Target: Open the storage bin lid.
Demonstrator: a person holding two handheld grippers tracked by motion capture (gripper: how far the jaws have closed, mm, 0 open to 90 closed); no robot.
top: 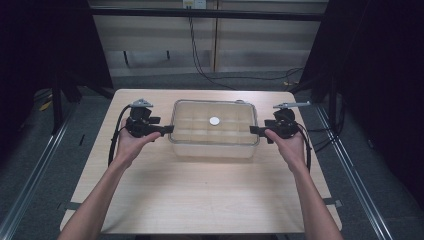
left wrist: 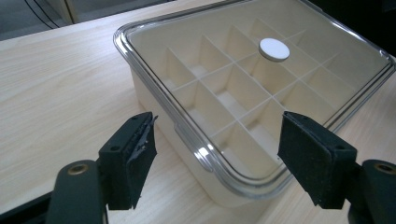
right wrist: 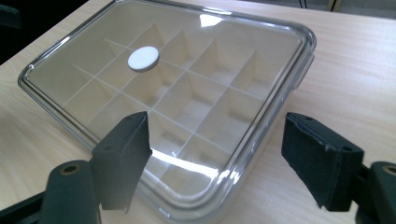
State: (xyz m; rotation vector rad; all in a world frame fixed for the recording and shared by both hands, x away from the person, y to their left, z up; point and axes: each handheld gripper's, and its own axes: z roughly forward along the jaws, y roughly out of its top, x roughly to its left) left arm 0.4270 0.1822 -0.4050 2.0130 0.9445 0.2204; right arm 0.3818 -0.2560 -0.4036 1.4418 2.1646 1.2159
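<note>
A cream box (top: 214, 149) divided into several empty compartments stands mid-table under a clear lid (top: 190, 115) with a white round disc (top: 214, 120) at its centre. My left gripper (top: 167, 129) is at the box's left end and my right gripper (top: 254, 130) at its right end. In the left gripper view the box (left wrist: 154, 98), its lid (left wrist: 327, 60) and the disc (left wrist: 274, 49) lie ahead; the left gripper (left wrist: 217, 156) is open, its pads apart from the rim. In the right gripper view the right gripper (right wrist: 215, 158) is open over the lid (right wrist: 84, 56) edge, the disc (right wrist: 143, 58) beyond.
The wooden table (top: 200, 195) has bare room in front of the box and narrow strips at both sides. Dark curtains flank the table, and cables run across the floor behind it.
</note>
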